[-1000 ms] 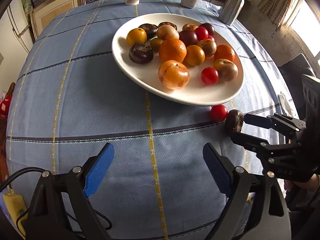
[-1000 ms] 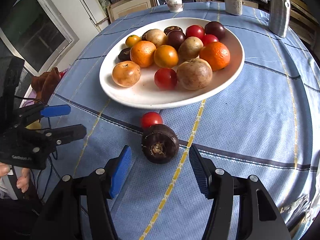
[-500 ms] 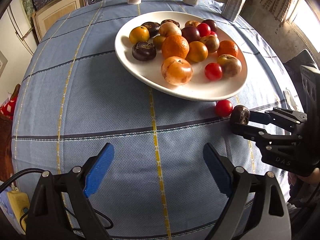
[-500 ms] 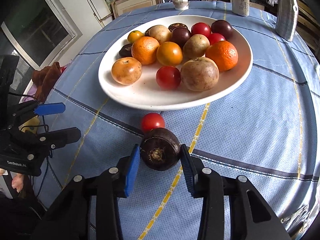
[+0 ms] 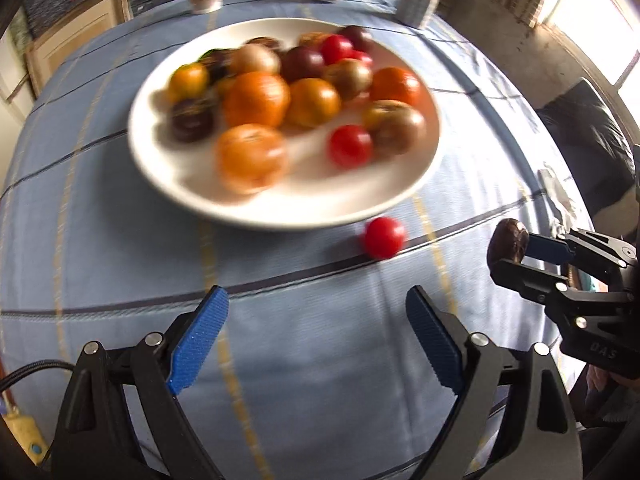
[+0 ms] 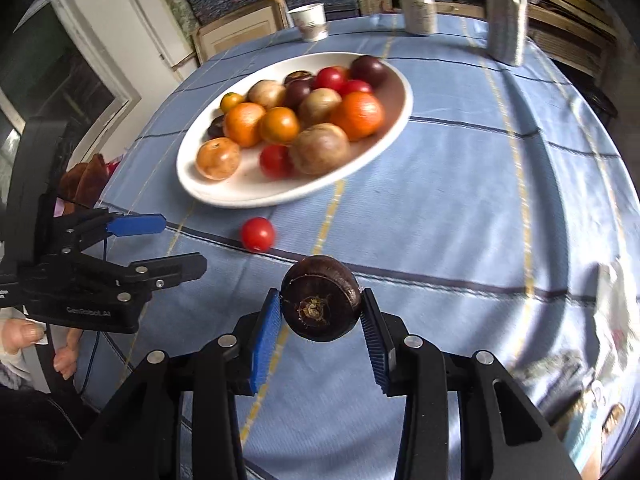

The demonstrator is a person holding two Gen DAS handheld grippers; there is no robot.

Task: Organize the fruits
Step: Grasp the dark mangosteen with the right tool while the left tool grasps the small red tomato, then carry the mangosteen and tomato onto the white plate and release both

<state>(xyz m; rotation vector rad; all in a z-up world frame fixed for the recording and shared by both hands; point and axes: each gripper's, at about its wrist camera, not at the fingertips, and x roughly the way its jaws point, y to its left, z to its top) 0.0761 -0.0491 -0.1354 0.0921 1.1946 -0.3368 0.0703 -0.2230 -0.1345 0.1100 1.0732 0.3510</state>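
Blue checked cloth covers the round table, with cups and a grey carton at its far edge. Clenched on a dark brown water chestnut, the right gripper carries it clear of the cloth. Ahead of that claw and slightly left lies a loose cherry tomato, just short of the white plate beyond it, already heaped with fruit. Released and empty, the left gripper hangs with the tomato ahead of its right finger. Two pieces remain unplated, I judge.
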